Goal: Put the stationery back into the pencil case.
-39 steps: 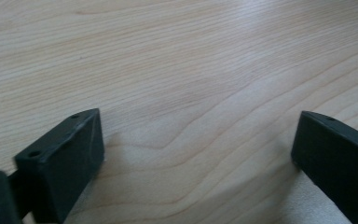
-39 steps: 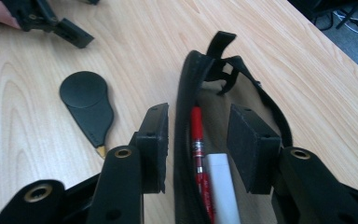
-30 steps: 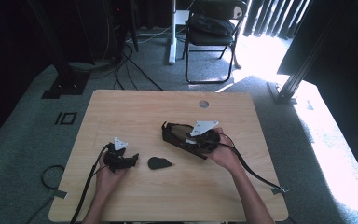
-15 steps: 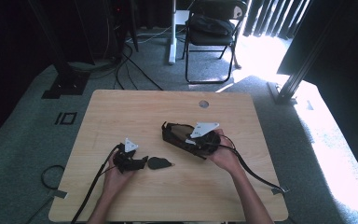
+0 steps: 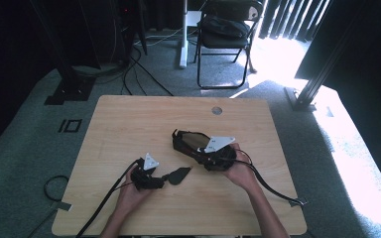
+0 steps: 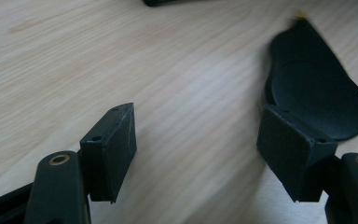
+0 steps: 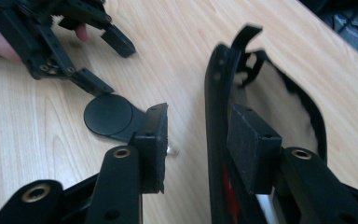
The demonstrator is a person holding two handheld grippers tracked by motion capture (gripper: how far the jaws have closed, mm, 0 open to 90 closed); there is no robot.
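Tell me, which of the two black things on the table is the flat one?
The insole, a thin teardrop sheet lying on the wood beside the left gripper. The shoe has raised walls, one standing between the right gripper's jaws.

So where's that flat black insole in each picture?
High view: the insole lies below centre, at the left gripper's tips.
Left gripper view: the insole is at the right, beyond the right-hand jaw.
Right gripper view: the insole is left of centre, just below the left gripper.
Shared landmark: the left gripper, right beside the insole.
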